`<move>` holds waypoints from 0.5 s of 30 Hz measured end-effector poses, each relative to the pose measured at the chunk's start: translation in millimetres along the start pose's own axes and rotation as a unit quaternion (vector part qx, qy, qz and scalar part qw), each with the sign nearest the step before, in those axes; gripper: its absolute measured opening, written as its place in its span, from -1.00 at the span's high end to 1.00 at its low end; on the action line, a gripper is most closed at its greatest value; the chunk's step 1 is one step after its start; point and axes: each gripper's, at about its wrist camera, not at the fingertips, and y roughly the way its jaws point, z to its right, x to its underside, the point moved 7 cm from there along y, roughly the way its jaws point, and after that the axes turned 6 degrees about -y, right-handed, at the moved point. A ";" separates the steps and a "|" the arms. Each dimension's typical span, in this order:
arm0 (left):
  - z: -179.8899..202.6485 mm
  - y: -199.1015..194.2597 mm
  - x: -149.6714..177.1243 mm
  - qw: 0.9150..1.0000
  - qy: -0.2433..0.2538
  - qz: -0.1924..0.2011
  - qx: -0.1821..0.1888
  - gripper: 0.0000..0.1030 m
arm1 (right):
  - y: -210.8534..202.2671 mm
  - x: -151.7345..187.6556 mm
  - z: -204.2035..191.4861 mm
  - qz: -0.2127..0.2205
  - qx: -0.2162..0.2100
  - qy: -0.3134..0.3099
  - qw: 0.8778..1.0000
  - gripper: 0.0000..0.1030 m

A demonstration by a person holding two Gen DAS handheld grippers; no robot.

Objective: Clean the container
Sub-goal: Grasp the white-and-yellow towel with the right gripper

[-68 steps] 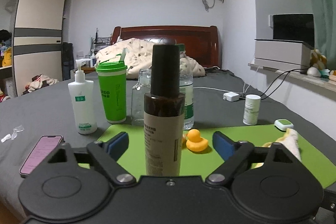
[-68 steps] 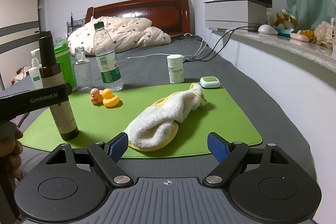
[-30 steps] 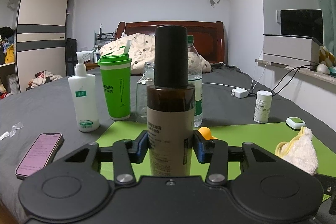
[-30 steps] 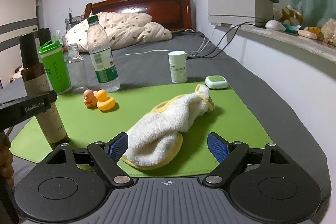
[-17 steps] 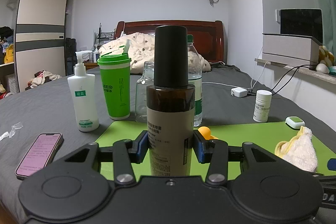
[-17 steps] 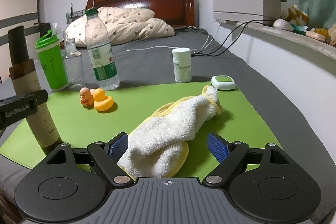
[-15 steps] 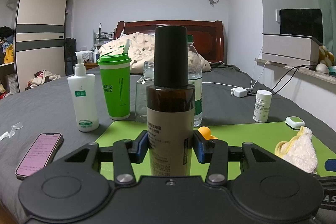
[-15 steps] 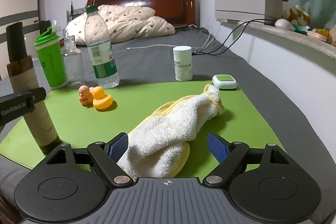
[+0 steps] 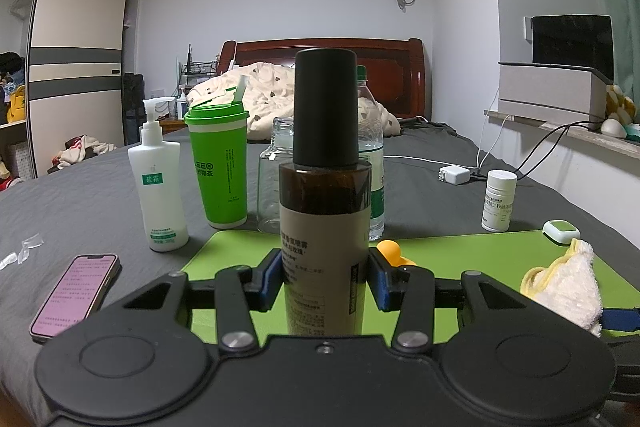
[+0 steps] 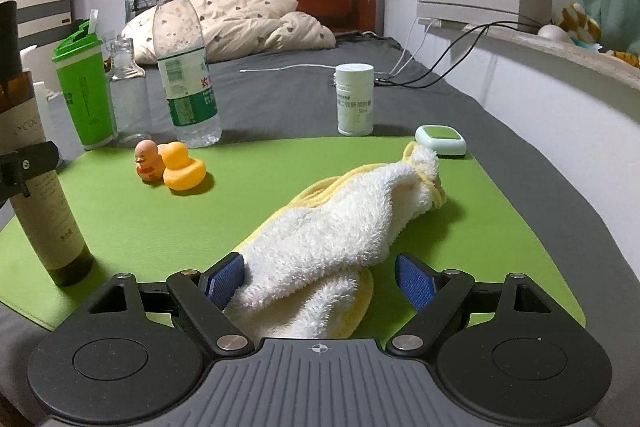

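A brown bottle (image 9: 325,211) with a black cap and a beige label stands upright on the green mat (image 9: 460,255). My left gripper (image 9: 325,281) is shut on its lower body, one blue pad on each side. The right wrist view has the same bottle (image 10: 38,187) at the far left. A white towel with a yellow edge (image 10: 340,235) lies crumpled on the mat (image 10: 120,211), and its near end sits between the blue pads of my right gripper (image 10: 322,281), which is open. The left pad is at the towel's edge; the right pad stands apart from it.
Behind the mat stand a white pump bottle (image 9: 159,187), a green cup (image 9: 218,163), a clear glass bottle (image 9: 276,175), a water bottle (image 10: 185,67) and a white pill bottle (image 10: 354,99). Two toy ducks (image 10: 172,167), a small green-topped box (image 10: 440,141) and a phone (image 9: 76,295) lie nearby.
My right gripper has moved forward and down, so the towel's near end now lies between its open pads. The left gripper and the bottle have stayed still.
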 end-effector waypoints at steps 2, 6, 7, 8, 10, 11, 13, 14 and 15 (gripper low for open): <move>0.6 -0.1 -0.1 1.000 0.000 0.000 0.000 0.16 | 2.7 0.0 -0.1 -0.001 0.000 -0.003 1.000 -0.61; 0.7 -0.1 -0.1 1.000 0.000 -0.001 0.000 0.16 | 2.5 -1.6 0.7 0.006 -0.003 -0.005 1.000 -0.61; 0.7 -0.1 -0.2 1.000 -0.001 -0.001 0.001 0.16 | 2.2 -2.0 1.2 0.009 -0.003 -0.004 1.000 -0.60; 0.9 -0.2 0.4 1.000 -0.001 0.000 0.000 0.16 | 1.5 -2.9 1.2 0.011 -0.004 -0.004 1.000 -0.60; 1.6 -0.1 0.0 1.000 -0.001 0.000 0.000 0.16 | 0.2 -5.3 -0.8 0.012 -0.004 -0.008 1.000 -0.52; 1.7 -0.2 -0.1 1.000 -0.001 -0.001 0.001 0.16 | 0.7 -5.2 -1.4 0.010 -0.004 -0.012 1.000 -0.19; 2.4 -0.3 -0.2 1.000 -0.001 -0.001 0.001 0.16 | 2.2 -4.6 -1.9 0.004 -0.005 -0.018 1.000 -0.13; 2.1 -0.5 -0.1 1.000 -0.001 -0.001 0.001 0.16 | 2.2 -4.5 -2.2 0.004 -0.006 -0.020 1.000 -0.11; 1.9 -0.8 0.1 1.000 -0.001 -0.001 0.001 0.16 | 1.9 -4.6 -2.6 0.004 -0.006 -0.020 1.000 -0.10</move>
